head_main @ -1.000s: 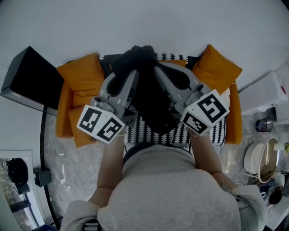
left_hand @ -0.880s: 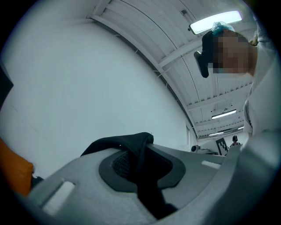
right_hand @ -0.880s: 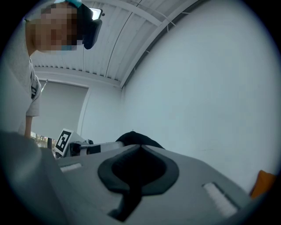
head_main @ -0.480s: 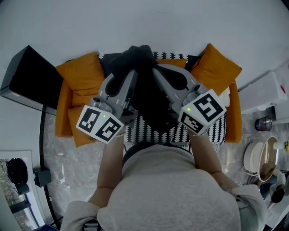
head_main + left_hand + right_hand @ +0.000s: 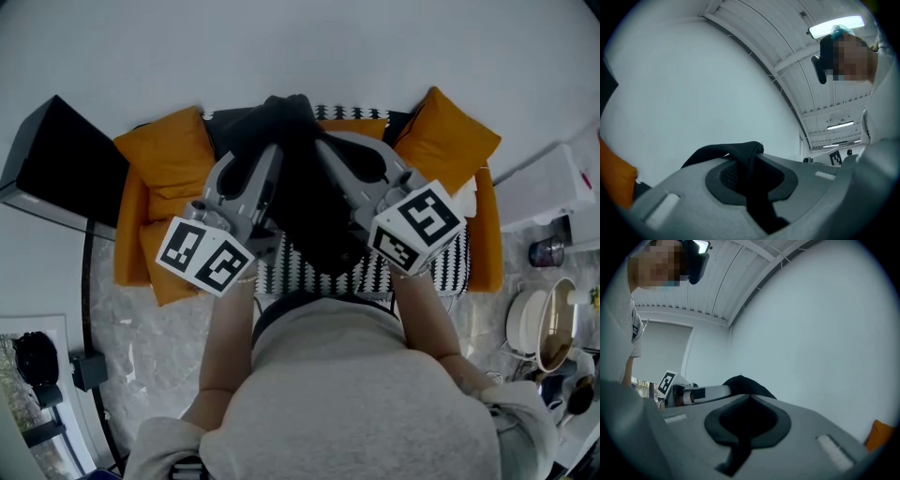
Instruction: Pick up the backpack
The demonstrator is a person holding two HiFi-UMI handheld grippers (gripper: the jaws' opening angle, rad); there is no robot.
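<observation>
The black backpack (image 5: 314, 220) hangs between my two grippers, above an orange armchair (image 5: 169, 159). My left gripper (image 5: 272, 155) is shut on a black strap (image 5: 740, 152) at the bag's top; in the left gripper view that gripper (image 5: 749, 168) has the strap pinched between its grey pads. My right gripper (image 5: 325, 152) comes in from the other side and is shut on the bag's black fabric (image 5: 743, 383); in its own view the right gripper (image 5: 746, 420) shows dark cloth in the slit between its pads. Both point roughly level toward a white wall. The bag's lower part hides behind the grippers.
The armchair has orange cushions (image 5: 448, 141) and a black-and-white patterned seat (image 5: 441, 272). A black box (image 5: 66, 164) stands at the left. Pots and bowls (image 5: 544, 328) sit at the right. The person's torso (image 5: 356, 394) fills the lower middle.
</observation>
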